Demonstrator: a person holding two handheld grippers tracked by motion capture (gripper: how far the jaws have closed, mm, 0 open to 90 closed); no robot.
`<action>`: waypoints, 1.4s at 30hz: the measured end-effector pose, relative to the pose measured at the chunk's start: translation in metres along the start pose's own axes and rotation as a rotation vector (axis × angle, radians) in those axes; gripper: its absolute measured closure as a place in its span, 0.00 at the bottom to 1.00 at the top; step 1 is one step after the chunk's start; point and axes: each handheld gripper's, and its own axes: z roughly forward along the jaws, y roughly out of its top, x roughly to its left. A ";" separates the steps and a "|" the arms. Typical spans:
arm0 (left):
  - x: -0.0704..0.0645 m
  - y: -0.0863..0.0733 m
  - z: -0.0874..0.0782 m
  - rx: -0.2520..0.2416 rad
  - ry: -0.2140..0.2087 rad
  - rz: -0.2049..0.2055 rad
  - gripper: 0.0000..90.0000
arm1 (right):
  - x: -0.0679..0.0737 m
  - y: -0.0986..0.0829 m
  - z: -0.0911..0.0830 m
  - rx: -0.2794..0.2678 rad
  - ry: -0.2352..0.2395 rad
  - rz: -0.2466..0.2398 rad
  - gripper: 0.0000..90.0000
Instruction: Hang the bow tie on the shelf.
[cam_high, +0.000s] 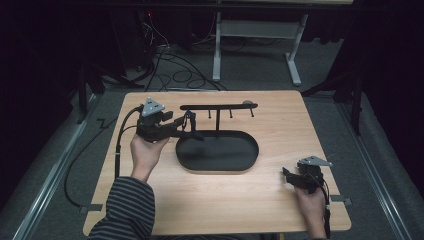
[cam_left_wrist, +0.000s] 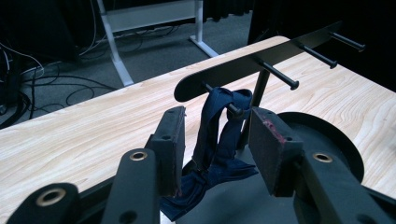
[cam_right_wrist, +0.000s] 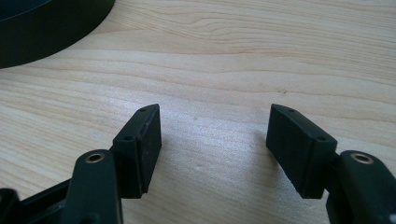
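A black rack stands mid-table: an oval base tray (cam_high: 217, 152) with a post and a horizontal bar (cam_high: 220, 106) carrying several pegs. A dark blue cloth loop (cam_left_wrist: 219, 140) hangs from the peg nearest the bar's left end, its lower part resting toward the tray (cam_left_wrist: 322, 135). My left gripper (cam_left_wrist: 217, 116) is open, with one jaw on each side of the cloth and neither clamping it. In the high view the left gripper (cam_high: 182, 125) sits at the rack's left end by the cloth (cam_high: 189, 122). My right gripper (cam_right_wrist: 215, 126) is open and holds nothing, low over the bare wood near the table's front right (cam_high: 286, 175).
The other pegs on the bar (cam_left_wrist: 261, 60) are bare. The wooden table (cam_high: 250, 200) has free room in front of the tray and to its right. Cables and a metal frame leg (cam_high: 216, 50) lie on the floor beyond the far edge.
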 end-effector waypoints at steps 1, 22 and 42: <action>0.000 0.000 -0.001 0.000 0.001 0.001 0.62 | 0.000 0.000 0.000 0.000 0.000 0.000 0.41; 0.006 -0.025 -0.021 -0.006 0.012 -0.040 0.55 | 0.000 0.000 0.000 0.000 -0.001 -0.001 0.41; 0.008 -0.055 -0.031 0.006 0.006 -0.080 0.51 | 0.000 0.000 0.000 0.000 -0.002 -0.003 0.41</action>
